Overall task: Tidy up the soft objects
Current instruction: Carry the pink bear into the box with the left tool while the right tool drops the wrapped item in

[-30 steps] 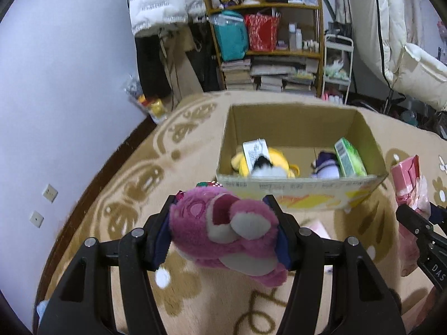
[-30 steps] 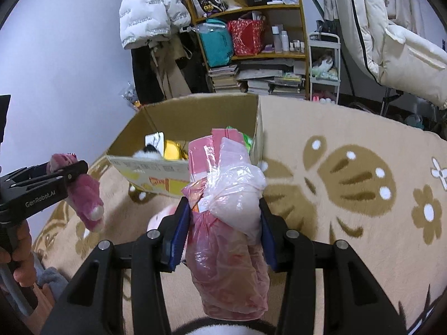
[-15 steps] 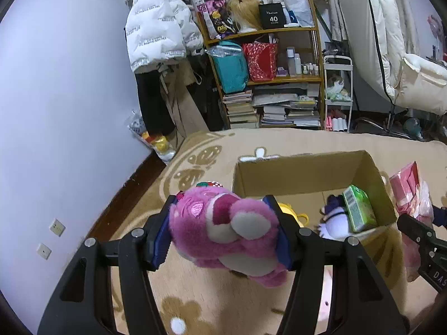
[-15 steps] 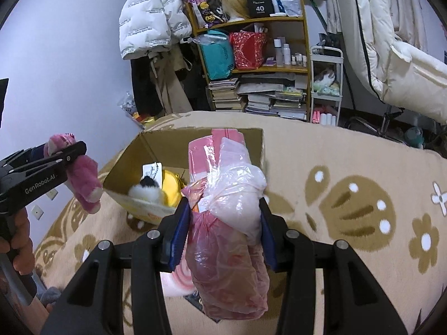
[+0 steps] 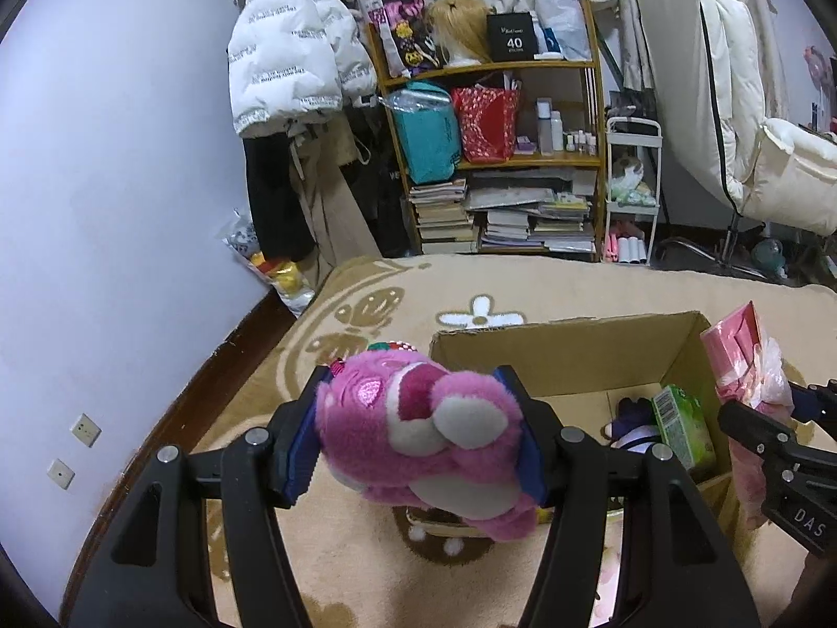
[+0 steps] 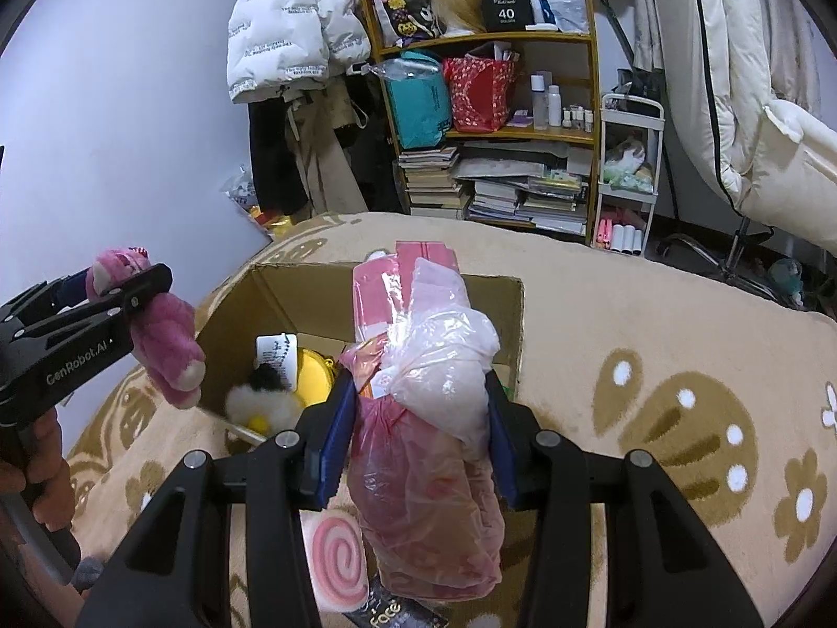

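Note:
My left gripper (image 5: 416, 382) is shut on a pink plush bear (image 5: 418, 439), held in the air just left of an open cardboard box (image 5: 565, 356) on the carpet. My right gripper (image 6: 418, 387) is shut on a pink plastic-wrapped bundle (image 6: 423, 497), held over the box's (image 6: 314, 298) near right part. The right wrist view shows the left gripper (image 6: 131, 288) with the bear (image 6: 167, 345) at the box's left edge. Inside the box lie a yellow plush (image 6: 314, 377), a green pack (image 5: 682, 429) and a purple-and-white plush (image 5: 635, 426).
A pink swirl cushion (image 6: 337, 560) lies on the beige patterned carpet (image 6: 654, 324) below my right gripper. Behind the box stand a crowded bookshelf (image 5: 497, 157) and a white cart (image 5: 633, 193). The wall (image 5: 131, 209) runs close on the left, with a white jacket (image 5: 287, 52) hanging.
Both grippers have moved forward to the box with their loads still held. The bear is now at the box's left edge and the bundle is over its near right corner.

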`<state>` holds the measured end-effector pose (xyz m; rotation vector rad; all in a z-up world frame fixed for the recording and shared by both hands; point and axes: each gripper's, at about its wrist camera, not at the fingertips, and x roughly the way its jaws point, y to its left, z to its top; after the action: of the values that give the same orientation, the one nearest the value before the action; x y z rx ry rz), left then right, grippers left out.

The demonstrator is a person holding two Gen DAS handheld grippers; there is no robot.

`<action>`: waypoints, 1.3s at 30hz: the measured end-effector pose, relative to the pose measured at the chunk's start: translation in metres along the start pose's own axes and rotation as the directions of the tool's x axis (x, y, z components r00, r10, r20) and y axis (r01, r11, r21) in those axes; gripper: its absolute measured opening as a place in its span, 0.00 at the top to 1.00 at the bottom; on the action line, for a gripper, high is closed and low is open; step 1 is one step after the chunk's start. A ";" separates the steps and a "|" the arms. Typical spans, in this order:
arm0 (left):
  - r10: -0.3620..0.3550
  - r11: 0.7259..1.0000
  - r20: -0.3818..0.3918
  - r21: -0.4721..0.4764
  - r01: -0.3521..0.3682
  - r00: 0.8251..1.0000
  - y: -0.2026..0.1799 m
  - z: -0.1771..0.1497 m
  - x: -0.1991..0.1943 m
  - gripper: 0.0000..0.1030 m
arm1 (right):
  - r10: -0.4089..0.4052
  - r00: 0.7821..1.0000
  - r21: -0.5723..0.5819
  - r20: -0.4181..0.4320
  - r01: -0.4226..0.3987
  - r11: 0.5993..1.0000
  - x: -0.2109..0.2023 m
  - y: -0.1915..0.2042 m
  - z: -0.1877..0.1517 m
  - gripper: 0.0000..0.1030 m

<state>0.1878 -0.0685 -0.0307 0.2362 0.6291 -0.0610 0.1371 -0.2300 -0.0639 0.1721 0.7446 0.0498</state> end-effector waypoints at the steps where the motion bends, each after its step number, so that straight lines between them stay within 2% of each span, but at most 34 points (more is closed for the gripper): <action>1: -0.002 1.000 -0.004 -0.002 0.002 1.000 0.000 0.000 0.004 0.41 | 0.000 1.000 0.003 -0.005 0.000 1.000 0.003 0.001 -0.001 0.53; 7: -0.043 0.999 -0.020 -0.012 0.043 0.999 -0.002 0.000 0.017 0.41 | 0.016 0.999 0.024 -0.043 -0.015 1.000 0.021 -0.001 -0.006 0.53; 13: -0.113 0.993 -0.020 -0.046 0.112 0.993 -0.001 0.000 0.020 0.41 | 0.025 0.999 0.022 -0.030 -0.024 0.999 0.025 0.001 -0.003 0.53; 19: -0.113 0.993 -0.048 -0.036 0.111 0.992 -0.006 -0.001 0.031 0.37 | 0.036 0.999 0.032 -0.035 -0.034 0.999 0.032 0.003 0.000 0.51; 22: -0.112 0.993 -0.066 -0.051 0.109 0.992 -0.003 -0.001 0.036 0.27 | 0.032 0.998 0.025 -0.048 -0.031 0.999 0.035 0.004 -0.001 0.51; 24: -0.123 0.991 -0.072 -0.060 0.119 0.990 -0.003 0.000 0.037 0.15 | 0.030 0.998 0.023 -0.051 -0.029 0.999 0.036 0.005 0.000 0.51; 26: -0.124 0.991 -0.070 -0.056 0.120 0.990 -0.004 -0.001 0.037 0.10 | 0.031 0.998 0.025 -0.055 -0.030 0.999 0.036 0.005 -0.001 0.51; 28: -0.111 0.994 -0.077 -0.032 0.109 0.991 -0.008 -0.002 0.038 0.10 | 0.032 0.998 0.028 -0.059 -0.030 0.999 0.035 0.005 -0.001 0.49; 30: -0.101 0.995 -0.086 -0.007 0.101 0.991 -0.011 -0.003 0.038 0.10 | 0.029 0.998 0.028 -0.051 -0.028 0.999 0.031 0.005 -0.001 0.39; 32: -0.090 0.996 -0.087 0.014 0.092 0.992 -0.014 -0.003 0.036 0.09 | 0.027 0.999 0.029 -0.039 -0.026 0.999 0.026 0.005 0.001 0.33; 36: -0.079 0.996 -0.087 0.027 0.081 0.993 -0.013 -0.003 0.029 0.04 | 0.015 1.000 0.035 -0.019 -0.014 0.999 0.014 0.004 0.002 0.15; 39: -0.058 0.998 -0.083 0.031 0.060 0.995 -0.008 -0.003 0.021 0.04 | 0.008 1.000 0.033 -0.008 -0.008 0.999 0.004 0.005 0.002 0.08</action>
<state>0.2016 -0.0752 -0.0473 0.2534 0.7178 -0.1193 0.1413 -0.2246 -0.0643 0.2065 0.7532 0.0460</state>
